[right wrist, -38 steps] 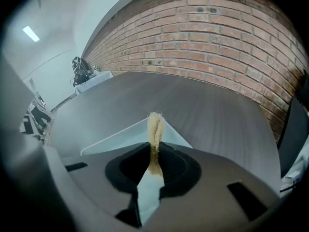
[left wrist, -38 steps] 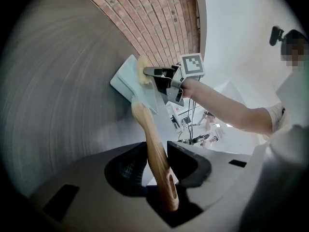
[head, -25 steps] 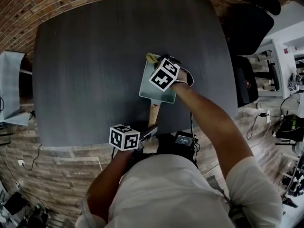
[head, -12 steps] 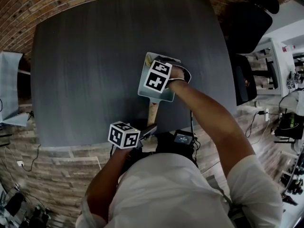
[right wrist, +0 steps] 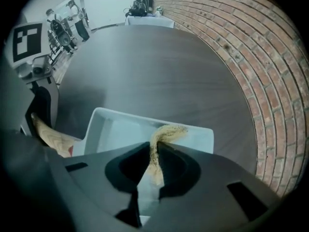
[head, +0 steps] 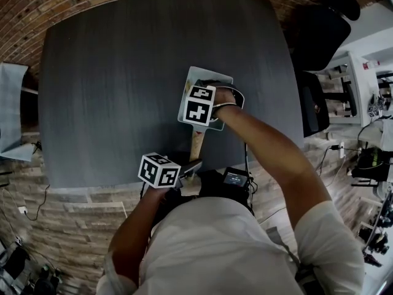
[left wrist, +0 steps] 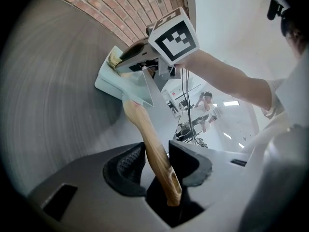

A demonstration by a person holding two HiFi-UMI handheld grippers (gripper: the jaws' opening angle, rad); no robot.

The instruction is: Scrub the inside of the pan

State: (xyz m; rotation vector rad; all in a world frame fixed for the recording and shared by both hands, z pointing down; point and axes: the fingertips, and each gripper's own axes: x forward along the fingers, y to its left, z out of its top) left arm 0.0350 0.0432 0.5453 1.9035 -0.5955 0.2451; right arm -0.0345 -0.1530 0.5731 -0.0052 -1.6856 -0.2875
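A pale square pan [head: 209, 75] lies on the dark table [head: 123, 91], its wooden handle [head: 196, 145] pointing at me. My left gripper [head: 195, 165] sits at the table's near edge. In the left gripper view its pads press the handle [left wrist: 147, 134] from both sides while the jaws [left wrist: 154, 166] ease open slightly. My right gripper [head: 207, 88] reaches down into the pan, with its marker cube covering most of the inside. It [right wrist: 155, 166] is shut on a yellowish scrubbing pad [right wrist: 166, 132] whose free end rests against the pan's floor [right wrist: 116, 129].
A black chair [head: 319, 35] stands off the table's right side. A pale object [head: 12, 103] sits beyond the left edge. Brick surfaces surround the table. A small black device [head: 236, 178] hangs at my waist near the table's front edge [head: 110, 180].
My right gripper has slid leftward and toward me inside the pan, taking the scrubbing pad along. The left gripper and the handle have hardly moved.
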